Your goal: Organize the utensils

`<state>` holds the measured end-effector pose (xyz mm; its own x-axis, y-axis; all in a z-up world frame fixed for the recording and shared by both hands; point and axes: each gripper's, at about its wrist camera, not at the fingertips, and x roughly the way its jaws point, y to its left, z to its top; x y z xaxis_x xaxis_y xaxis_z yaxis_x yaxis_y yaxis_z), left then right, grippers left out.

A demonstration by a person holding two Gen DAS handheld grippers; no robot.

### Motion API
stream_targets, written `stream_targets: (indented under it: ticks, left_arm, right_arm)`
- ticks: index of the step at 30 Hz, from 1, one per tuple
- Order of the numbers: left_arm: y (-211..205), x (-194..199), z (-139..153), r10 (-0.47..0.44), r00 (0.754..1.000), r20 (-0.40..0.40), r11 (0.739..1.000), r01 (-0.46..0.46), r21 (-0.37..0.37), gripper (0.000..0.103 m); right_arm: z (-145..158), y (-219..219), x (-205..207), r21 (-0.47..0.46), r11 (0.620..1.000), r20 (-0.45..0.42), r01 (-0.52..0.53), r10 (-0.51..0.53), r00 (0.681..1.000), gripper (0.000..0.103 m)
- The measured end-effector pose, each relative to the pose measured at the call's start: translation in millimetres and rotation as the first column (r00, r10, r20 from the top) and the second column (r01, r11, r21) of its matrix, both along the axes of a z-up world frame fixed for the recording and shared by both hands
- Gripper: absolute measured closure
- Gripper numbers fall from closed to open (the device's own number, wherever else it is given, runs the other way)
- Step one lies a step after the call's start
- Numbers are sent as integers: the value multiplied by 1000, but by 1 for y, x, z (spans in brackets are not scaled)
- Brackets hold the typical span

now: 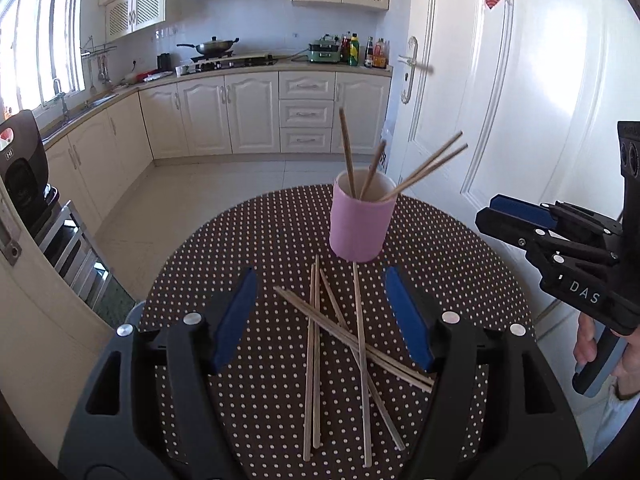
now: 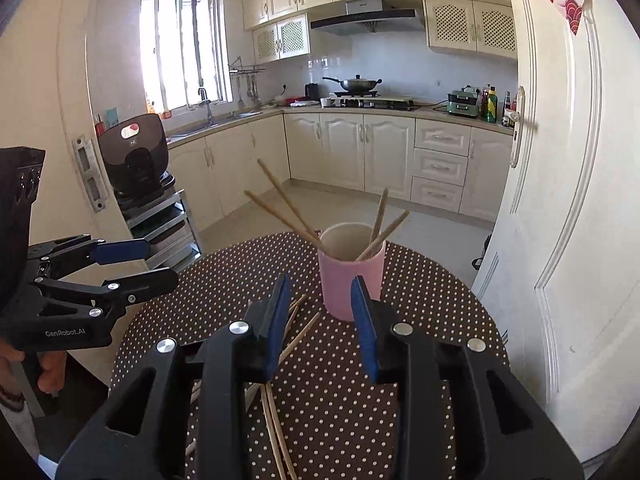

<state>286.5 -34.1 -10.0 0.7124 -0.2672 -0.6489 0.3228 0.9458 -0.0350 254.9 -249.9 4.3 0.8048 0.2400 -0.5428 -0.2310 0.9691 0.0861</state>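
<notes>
A pink cup [image 1: 359, 222] stands on the round dotted table [image 1: 256, 240] and holds several wooden chopsticks [image 1: 349, 152]. Several more chopsticks [image 1: 316, 344] lie crossed on the table in front of the cup. My left gripper [image 1: 322, 312] is open and empty, hovering above the loose chopsticks. My right gripper [image 2: 320, 316] is open and empty, just in front of the pink cup [image 2: 350, 276], with loose chopsticks [image 2: 298, 336] below its left finger. The right gripper also shows at the right of the left wrist view [image 1: 504, 216]; the left gripper shows at the left of the right wrist view [image 2: 154, 264].
A white door [image 1: 520, 100] stands close to the table's right side. A black appliance on a metal rack [image 2: 136, 160] stands left of the table. Kitchen counters and cabinets [image 1: 248, 116] lie beyond across tiled floor.
</notes>
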Motion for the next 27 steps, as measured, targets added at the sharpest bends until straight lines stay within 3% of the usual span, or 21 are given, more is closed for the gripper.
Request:
stream_targets:
  ticks: [9, 17, 25, 27]
  left_arm:
    - [-30, 10, -56, -69, 985, -156, 997, 72, 18, 37]
    - [-53, 34, -81, -68, 973, -222, 996, 78, 35, 37]
    - [-73, 62, -103, -59, 954, -293, 996, 76, 45, 64]
    - [-77, 67, -109, -58, 948, -313, 996, 77, 49, 67]
  right_arm:
    - [-55, -1, 1, 0, 1000, -128, -6, 6, 992, 73]
    - [-84, -16, 12, 33, 999, -198, 17, -10, 980, 73]
    - [-105, -26, 20, 59, 998, -246, 19, -4, 969, 73]
    - [-108, -28, 20, 64, 998, -254, 18, -1, 967, 73]
